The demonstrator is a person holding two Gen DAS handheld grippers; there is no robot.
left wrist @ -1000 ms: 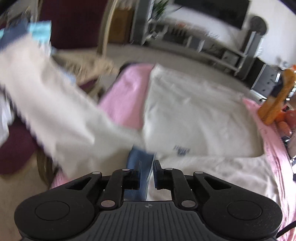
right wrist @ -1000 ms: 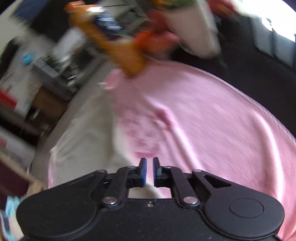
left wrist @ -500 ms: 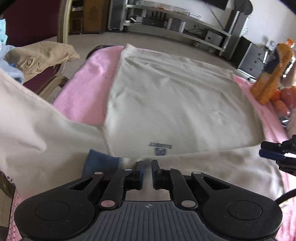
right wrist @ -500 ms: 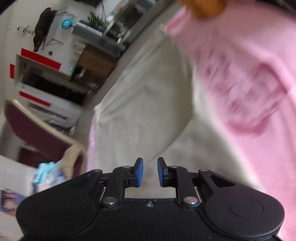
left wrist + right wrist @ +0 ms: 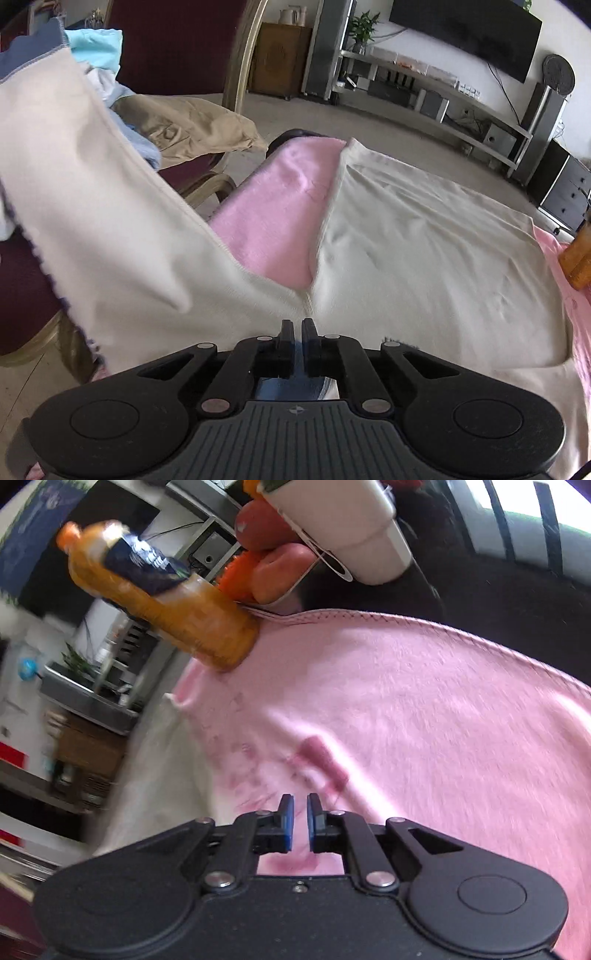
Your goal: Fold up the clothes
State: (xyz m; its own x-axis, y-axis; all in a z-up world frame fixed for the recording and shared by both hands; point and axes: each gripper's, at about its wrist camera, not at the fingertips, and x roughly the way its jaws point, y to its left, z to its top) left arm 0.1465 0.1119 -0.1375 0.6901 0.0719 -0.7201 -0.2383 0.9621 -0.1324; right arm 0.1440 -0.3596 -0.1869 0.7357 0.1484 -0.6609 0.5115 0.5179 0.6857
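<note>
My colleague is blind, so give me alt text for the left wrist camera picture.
The left gripper, jaws nearly closed, sits at the near edge of a cream garment spread on a pink blanket, with one cream flap lifted up to the left. Behind are a maroon chair piled with clothes and a TV stand.
</note>
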